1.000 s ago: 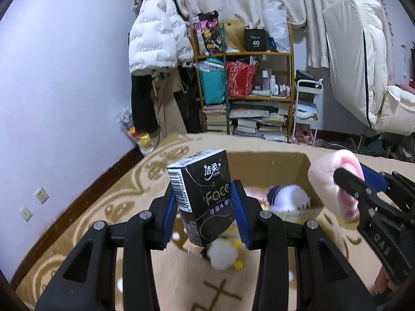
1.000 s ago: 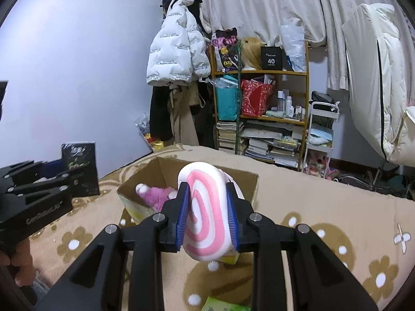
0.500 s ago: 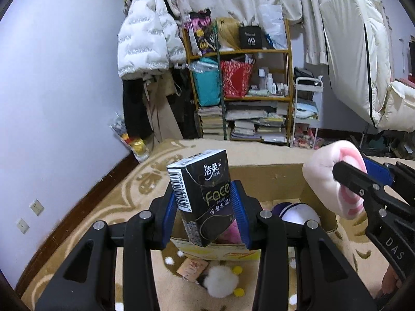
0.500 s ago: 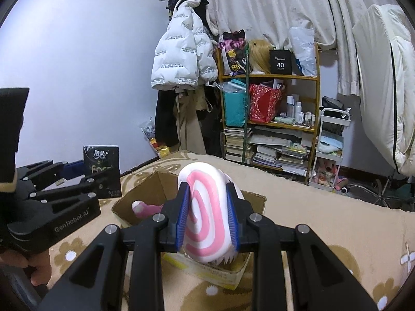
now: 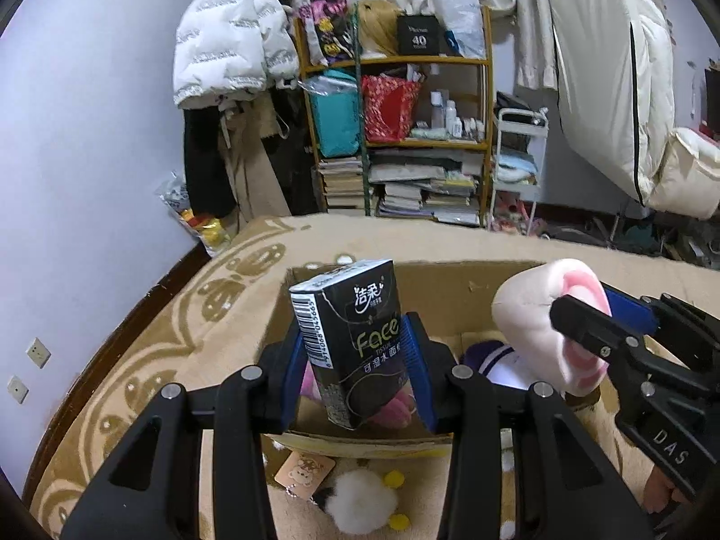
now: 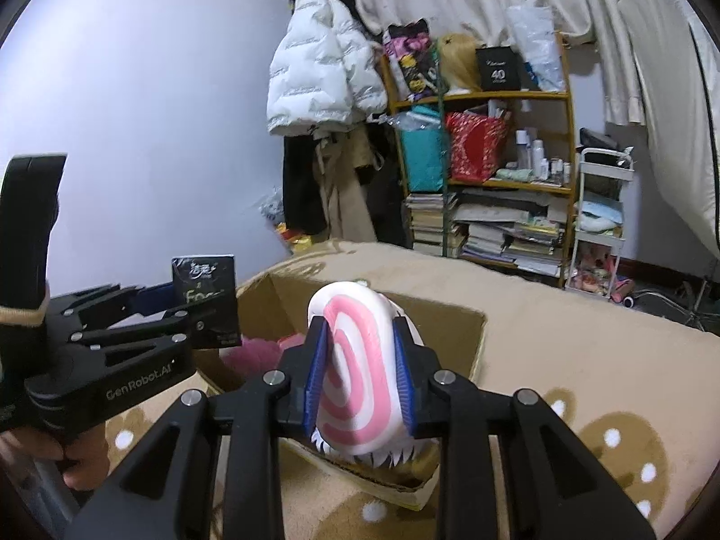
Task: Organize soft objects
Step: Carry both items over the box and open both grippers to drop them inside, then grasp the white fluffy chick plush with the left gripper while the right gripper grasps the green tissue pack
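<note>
My left gripper [image 5: 357, 366] is shut on a black tissue pack [image 5: 353, 337] and holds it above the near edge of an open cardboard box [image 5: 450, 288]. My right gripper [image 6: 360, 373] is shut on a pink-and-white swirl plush [image 6: 357, 369] and holds it over the same box [image 6: 454, 328]. The plush also shows in the left wrist view [image 5: 540, 324], and the tissue pack in the right wrist view [image 6: 204, 297]. Inside the box lie a pink plush [image 6: 252, 353] and a purple-and-white soft item [image 5: 495, 360].
The box sits on a beige patterned rug [image 5: 180, 315]. A white pompom toy with yellow bits [image 5: 360, 501] and a small card [image 5: 306, 472] lie on the rug before the box. A cluttered shelf [image 5: 405, 135] and hanging coats [image 5: 225, 67] stand behind.
Both grippers have moved forward to the box with their loads. The tissue pack and the swirl plush now hang over the box opening.
</note>
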Demonstrator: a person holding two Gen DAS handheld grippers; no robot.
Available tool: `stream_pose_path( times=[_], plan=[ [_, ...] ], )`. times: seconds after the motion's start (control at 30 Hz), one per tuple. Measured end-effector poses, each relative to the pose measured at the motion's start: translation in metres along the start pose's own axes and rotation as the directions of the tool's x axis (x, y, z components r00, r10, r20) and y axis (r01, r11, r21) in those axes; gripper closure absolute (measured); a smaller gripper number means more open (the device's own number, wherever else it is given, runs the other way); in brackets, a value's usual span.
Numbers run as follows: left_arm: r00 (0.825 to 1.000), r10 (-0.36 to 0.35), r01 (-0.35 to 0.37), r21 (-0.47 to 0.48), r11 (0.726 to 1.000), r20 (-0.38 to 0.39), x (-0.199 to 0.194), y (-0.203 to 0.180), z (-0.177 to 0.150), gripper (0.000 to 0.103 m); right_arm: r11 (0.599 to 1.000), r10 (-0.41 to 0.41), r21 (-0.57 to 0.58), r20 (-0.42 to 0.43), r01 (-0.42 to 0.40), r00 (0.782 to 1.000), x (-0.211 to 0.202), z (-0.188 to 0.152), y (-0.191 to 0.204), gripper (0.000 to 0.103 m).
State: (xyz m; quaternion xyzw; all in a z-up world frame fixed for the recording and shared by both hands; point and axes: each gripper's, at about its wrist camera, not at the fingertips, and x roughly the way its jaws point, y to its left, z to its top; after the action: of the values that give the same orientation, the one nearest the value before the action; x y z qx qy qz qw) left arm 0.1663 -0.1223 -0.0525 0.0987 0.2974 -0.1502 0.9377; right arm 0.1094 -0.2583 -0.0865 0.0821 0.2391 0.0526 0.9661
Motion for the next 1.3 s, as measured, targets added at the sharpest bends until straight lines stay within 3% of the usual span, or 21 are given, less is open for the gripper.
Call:
stream_pose_path(
  times=[0.33, 0.37, 0.43, 0.67, 0.73, 0.97, 1.07, 1.13, 1.2, 1.3],
  plan=[
    [0.997, -0.066, 0.064, -0.059, 0.996, -0.044, 0.013, 0.005, -0.007, 0.062, 0.996, 0.075, 0.047, 0.031, -0.076, 0.997, 0.000, -0.004, -0.001, 0.065],
    [0.997, -0.064, 0.060, -0.066, 0.996, -0.054, 0.015, 0.006, -0.008, 0.060, 0.995, 0.081, 0.054, 0.029, -0.083, 0.996, 0.001, -0.005, -0.002, 0.064],
    [0.996, -0.044, 0.038, -0.073, 0.997, -0.079, 0.019, 0.009, -0.010, 0.042, 0.994, 0.086, 0.067, 0.010, -0.086, 0.996, 0.005, -0.006, -0.002, 0.063],
    [0.993, -0.029, 0.016, -0.118, 0.993, -0.116, 0.023, 0.022, -0.016, 0.037, 0.996, 0.063, 0.062, -0.010, -0.063, 0.998, 0.007, -0.006, -0.001, 0.055],
    [0.993, -0.013, -0.001, -0.120, 0.993, -0.119, 0.022, 0.024, -0.017, 0.031, 0.996, 0.065, 0.066, -0.002, -0.065, 0.998, 0.004, -0.006, -0.001, 0.042],
    [0.988, 0.029, -0.045, -0.103, 0.994, -0.151, 0.014, 0.031, -0.024, 0.023, 0.995, 0.050, 0.081, 0.020, -0.051, 0.999, -0.005, -0.003, -0.002, 0.026],
    [0.984, 0.053, -0.070, -0.093, 0.993, -0.169, 0.008, 0.033, -0.028, 0.016, 0.997, 0.025, 0.078, 0.001, -0.025, 1.000, -0.009, -0.003, -0.001, 0.023],
    [0.981, 0.068, -0.084, -0.082, 0.993, -0.183, 0.004, 0.034, -0.030, 0.012, 0.998, -0.019, 0.057, -0.029, 0.020, 0.999, -0.013, -0.002, 0.001, 0.010],
    [0.976, 0.058, -0.073, -0.063, 0.995, -0.211, 0.000, 0.033, -0.031, 0.011, 0.997, -0.070, 0.015, -0.049, 0.071, 0.996, -0.018, -0.001, 0.006, 0.008],
    [0.967, 0.060, -0.076, -0.053, 0.996, -0.248, -0.005, 0.034, -0.036, 0.010, 0.996, -0.084, 0.020, -0.085, 0.086, 0.993, -0.027, -0.002, 0.008, 0.001]
  ],
)
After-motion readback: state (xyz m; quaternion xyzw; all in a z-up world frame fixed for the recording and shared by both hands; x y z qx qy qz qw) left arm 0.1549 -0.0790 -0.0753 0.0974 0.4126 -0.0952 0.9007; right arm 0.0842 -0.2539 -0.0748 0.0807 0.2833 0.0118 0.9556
